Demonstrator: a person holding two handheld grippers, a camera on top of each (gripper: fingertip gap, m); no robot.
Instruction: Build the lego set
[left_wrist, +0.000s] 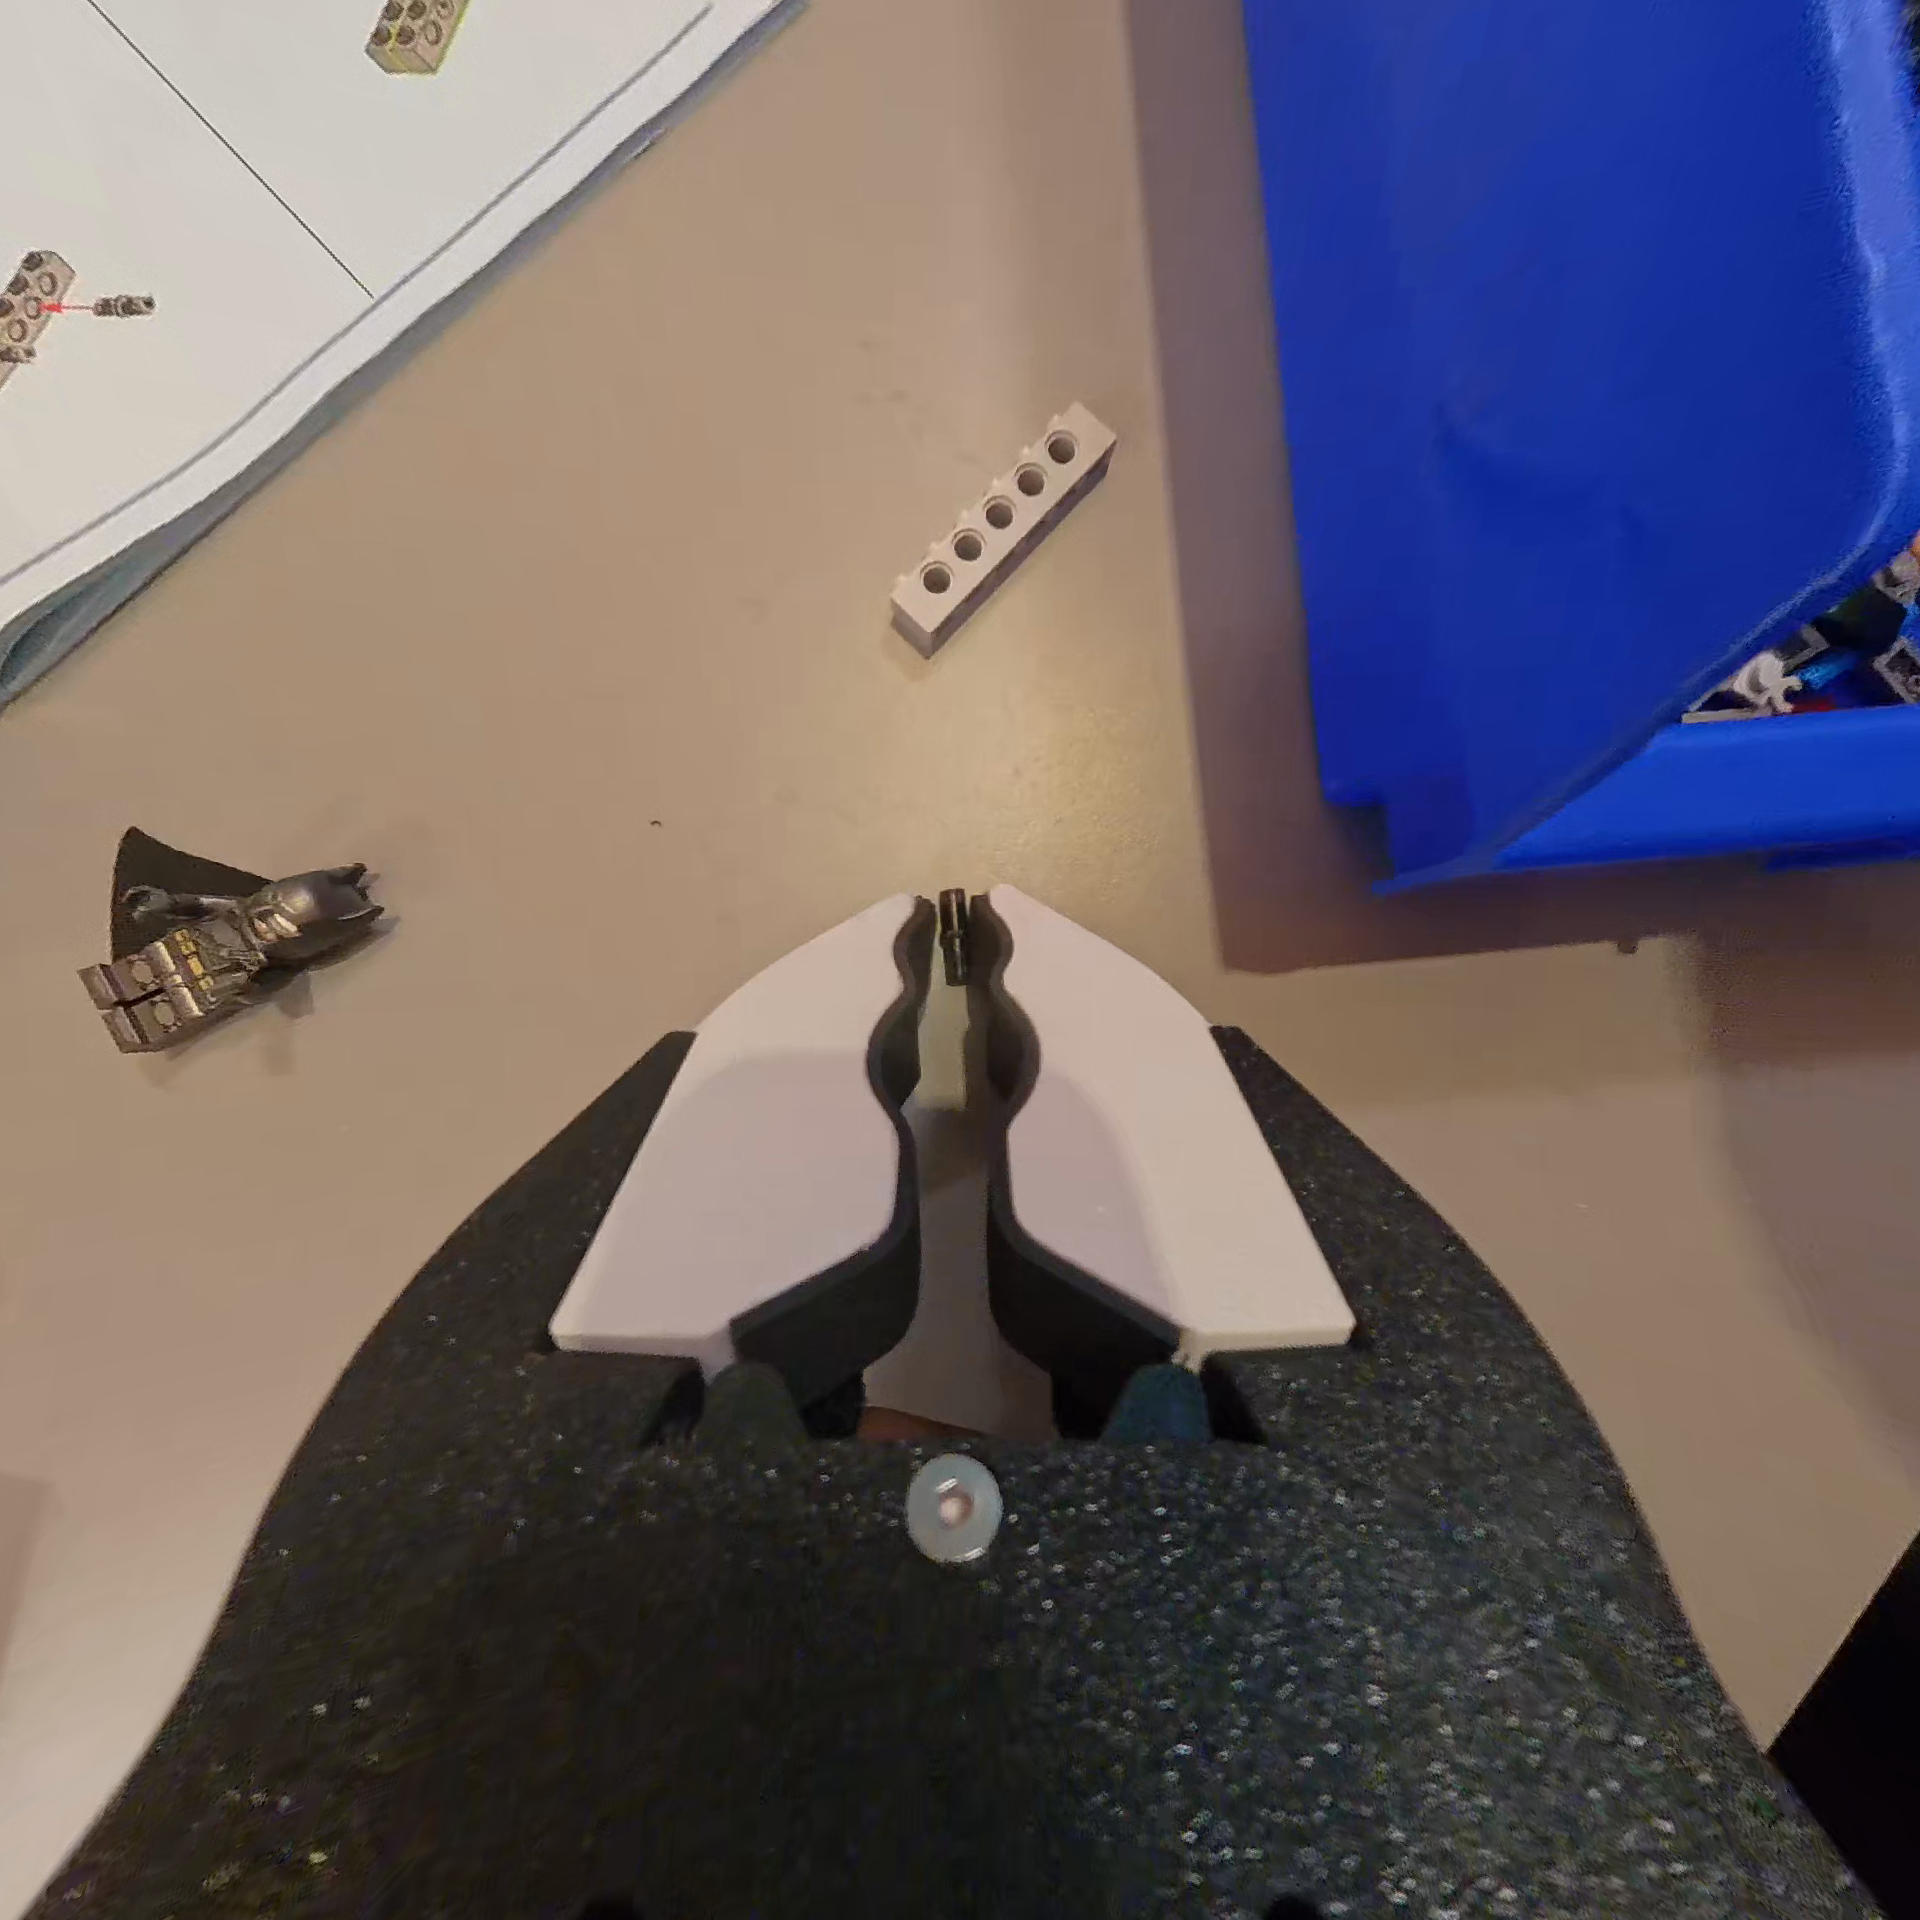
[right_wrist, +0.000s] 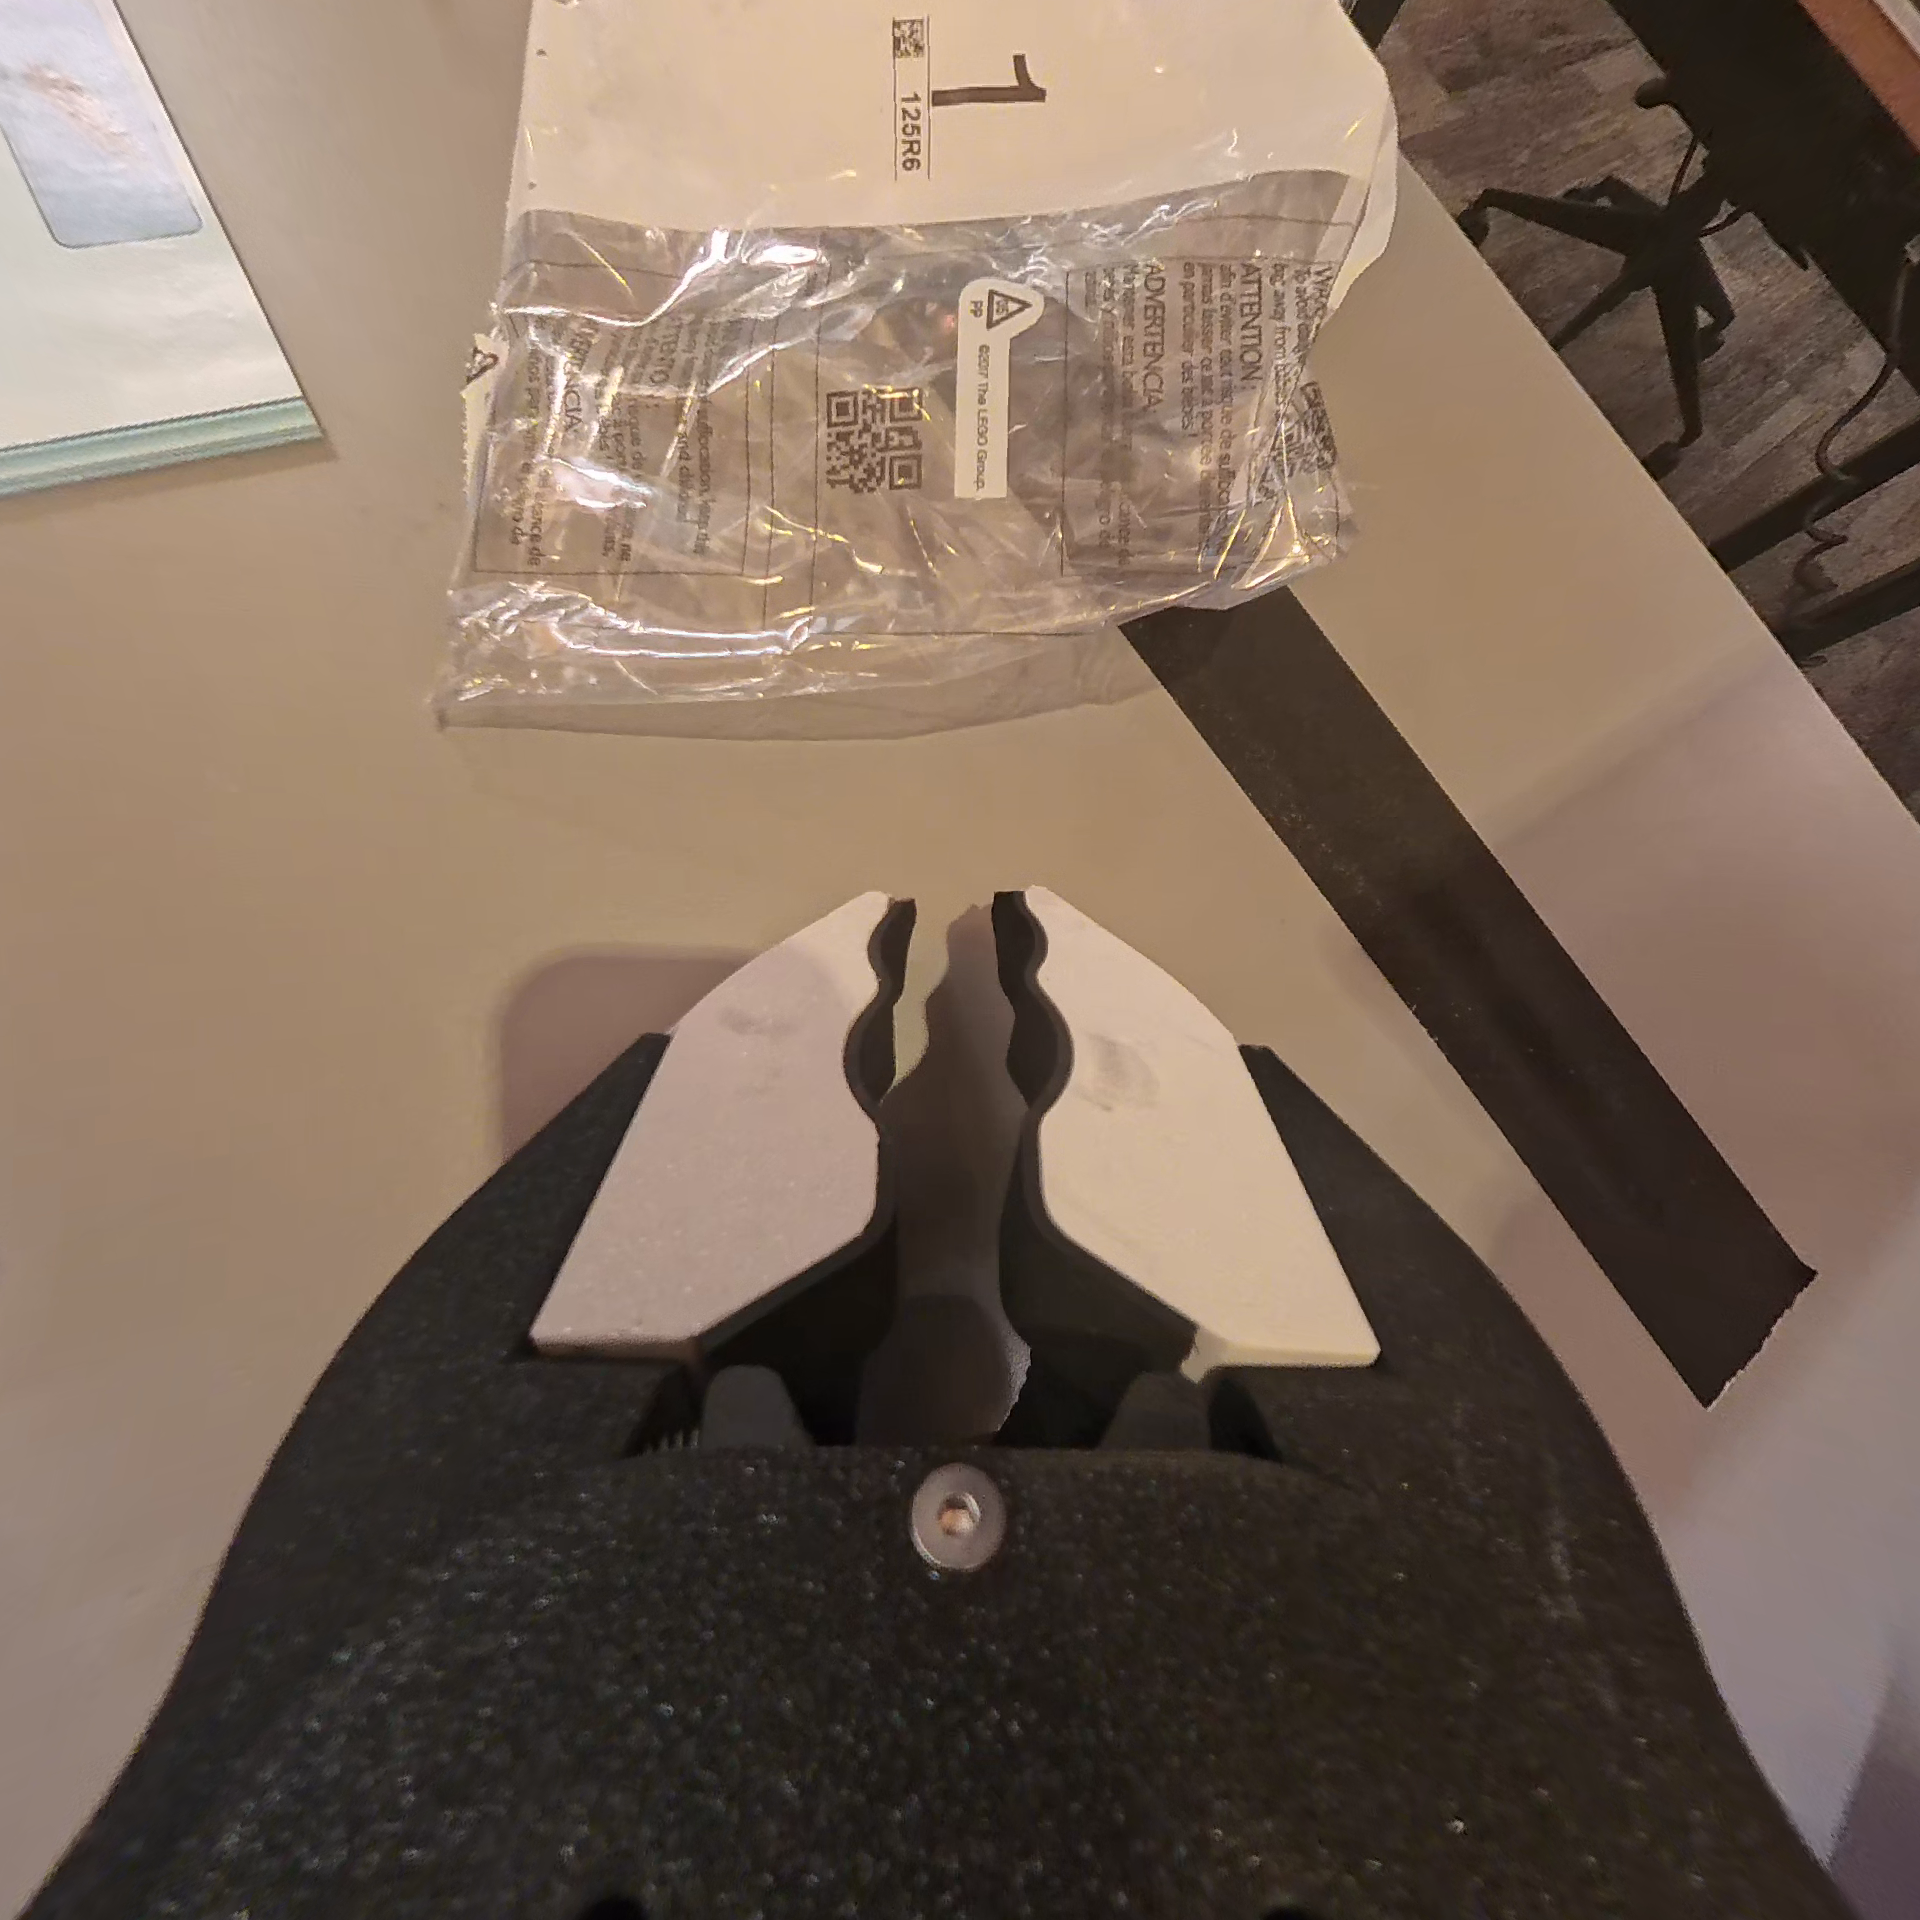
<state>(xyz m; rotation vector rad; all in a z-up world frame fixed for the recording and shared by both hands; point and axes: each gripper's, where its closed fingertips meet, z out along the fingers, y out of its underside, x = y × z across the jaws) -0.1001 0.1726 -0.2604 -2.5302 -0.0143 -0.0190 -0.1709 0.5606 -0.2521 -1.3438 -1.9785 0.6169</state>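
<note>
In the left wrist view my left gripper (left_wrist: 951, 914) is shut on a small black connector pin (left_wrist: 952, 935), which stands between the fingertips and points forward along the fingers. A light grey beam with a row of holes (left_wrist: 1003, 540) lies on the beige table (left_wrist: 623, 675) ahead of it. A dark grey minifigure with a black cape (left_wrist: 229, 945) lies to the left. In the right wrist view my right gripper (right_wrist: 954, 914) is open a little and empty, with bare table showing between its pads. It hovers just short of a crumpled clear plastic bag (right_wrist: 894, 436).
A blue bin (left_wrist: 1579, 416) with loose small parts stands at the right of the left view. An open instruction booklet (left_wrist: 260, 208) lies at the far left and also shows in the right view (right_wrist: 125, 260). A black strip (right_wrist: 1455, 987) crosses the table. An office chair base (right_wrist: 1662, 239) stands beyond the table edge. There is about 40 cm between the tips of the two grippers.
</note>
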